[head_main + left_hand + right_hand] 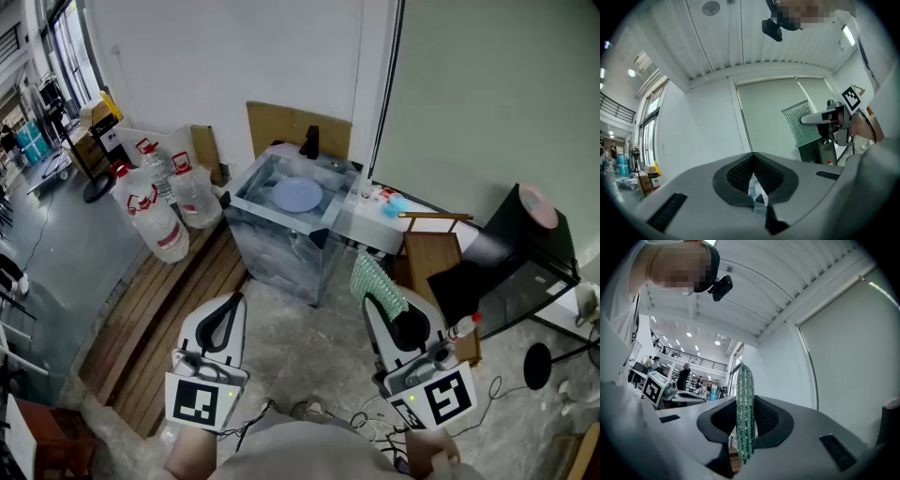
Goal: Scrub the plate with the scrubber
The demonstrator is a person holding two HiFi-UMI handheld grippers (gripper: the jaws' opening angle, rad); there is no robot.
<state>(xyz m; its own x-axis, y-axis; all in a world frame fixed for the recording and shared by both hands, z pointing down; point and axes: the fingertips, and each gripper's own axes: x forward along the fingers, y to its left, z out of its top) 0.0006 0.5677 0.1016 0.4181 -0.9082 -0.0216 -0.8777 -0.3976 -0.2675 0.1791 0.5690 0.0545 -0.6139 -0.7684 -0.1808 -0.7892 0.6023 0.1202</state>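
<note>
We hold the left gripper [753, 174] with its fingers clenched on nothing. The right gripper's [398, 323] fingers grasp the green scrubber [744, 413] (it sticks out past the tips). The plate [296, 195] lies flat inside the clear tank [272, 253], well apart from both grippers.

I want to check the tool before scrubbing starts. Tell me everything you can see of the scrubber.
The scrubber is a flat green mesh pad with silvery glitter, likely woven plastic. It stands on edge, pinched in the right gripper and jutting past its jaws, in the air short of the tank. Nothing else touches it.
</note>
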